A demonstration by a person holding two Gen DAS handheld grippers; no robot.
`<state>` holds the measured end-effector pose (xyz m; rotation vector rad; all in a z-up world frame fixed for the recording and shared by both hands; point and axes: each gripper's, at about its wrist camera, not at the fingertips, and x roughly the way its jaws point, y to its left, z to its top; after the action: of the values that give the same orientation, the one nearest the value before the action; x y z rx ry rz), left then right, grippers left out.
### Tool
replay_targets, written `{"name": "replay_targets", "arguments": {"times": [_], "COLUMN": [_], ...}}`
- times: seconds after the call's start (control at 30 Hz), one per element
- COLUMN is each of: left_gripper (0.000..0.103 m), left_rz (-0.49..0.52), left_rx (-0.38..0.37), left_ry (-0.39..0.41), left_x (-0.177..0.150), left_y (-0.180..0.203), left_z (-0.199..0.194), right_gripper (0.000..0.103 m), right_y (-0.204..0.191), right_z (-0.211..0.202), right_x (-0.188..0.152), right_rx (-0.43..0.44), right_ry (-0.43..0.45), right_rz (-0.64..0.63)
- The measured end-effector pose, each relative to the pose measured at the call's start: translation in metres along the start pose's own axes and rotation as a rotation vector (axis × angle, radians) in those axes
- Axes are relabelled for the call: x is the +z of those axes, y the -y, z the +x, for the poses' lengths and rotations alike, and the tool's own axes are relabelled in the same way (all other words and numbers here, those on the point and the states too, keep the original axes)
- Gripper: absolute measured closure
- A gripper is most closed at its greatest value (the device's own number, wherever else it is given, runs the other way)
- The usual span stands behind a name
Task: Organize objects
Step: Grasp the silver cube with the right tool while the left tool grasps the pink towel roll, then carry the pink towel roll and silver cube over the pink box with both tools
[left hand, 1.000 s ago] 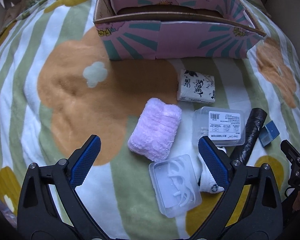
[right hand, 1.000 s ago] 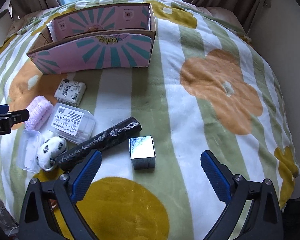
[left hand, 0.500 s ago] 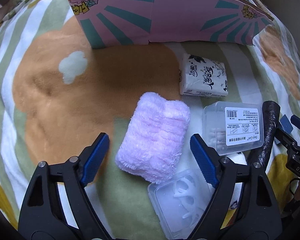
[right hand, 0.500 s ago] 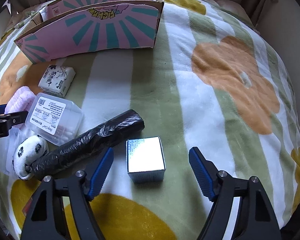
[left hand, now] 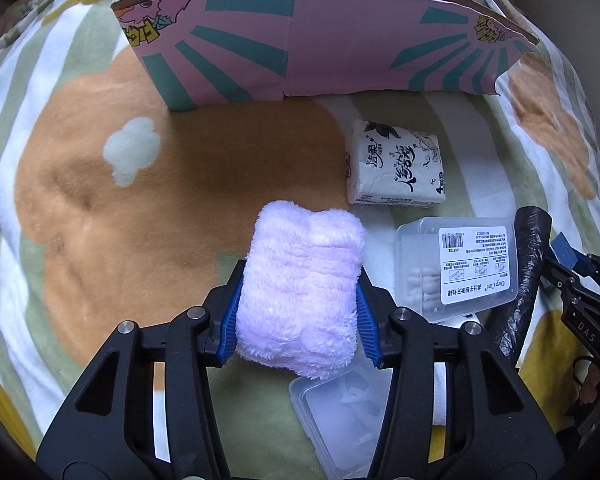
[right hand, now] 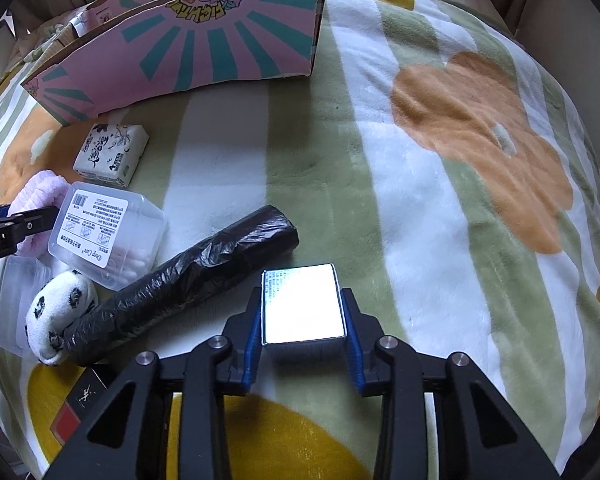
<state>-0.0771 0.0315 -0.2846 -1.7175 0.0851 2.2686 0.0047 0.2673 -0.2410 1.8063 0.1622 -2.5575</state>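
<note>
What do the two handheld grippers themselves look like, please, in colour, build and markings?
Both the left gripper and the right gripper are black, with angular open-frame linkage arms joined by round silver pivot bolts. Their fingers carry blue ribbed pads. White lettering is printed on each body, only partly legible. No cables or sleeves show.

Both hand-held grippers newly clamped: towel (left hand: 300, 284), box (right hand: 302, 305)

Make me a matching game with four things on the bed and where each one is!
Things:
1. pink towel
2. shiny box
3. tissue pack
4. black roll

Places:
A. lying with one end against the panda sock
B. squeezed in the left gripper
C. lying nearest the pink cardboard box
D. squeezed in the right gripper

Pairs: 1-B, 2-D, 3-C, 4-A
</note>
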Motion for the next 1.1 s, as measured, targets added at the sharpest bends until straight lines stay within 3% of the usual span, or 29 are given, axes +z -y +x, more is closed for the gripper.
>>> {"name": "replay_targets", "arguments": {"times": [0.27,0.5,0.87,1.1], "left_gripper": [0.059,0.059,0.059,0.059], "left_rz": [-0.016,-0.061,-0.181,-0.24], "left_rx": [-0.005,0.0,0.066,0.098], "left_ry": [0.043,0.097,0.235,0.279], "left_x": [0.002,0.018,0.051,0.057], "left_y": [0.001,0.006,0.007,0.01], "left_z": [-0.034,-0.075,-0.192,-0.256], "right_gripper": [0.071,0.071,0.071,0.071], "right_y": [0.007,0.014,0.005,-0.013], "right_z": [-0.019,-0.066,-0.172,-0.231], "right_x": [0.008,0.04,0.117,0.137], "right_rx": [-0.01,-0.028,0.015,0.049], "right_ry": [-0.001,0.047,0.204,0.272], "right_rz": [0.025,0.074,0.072,0.016]}}
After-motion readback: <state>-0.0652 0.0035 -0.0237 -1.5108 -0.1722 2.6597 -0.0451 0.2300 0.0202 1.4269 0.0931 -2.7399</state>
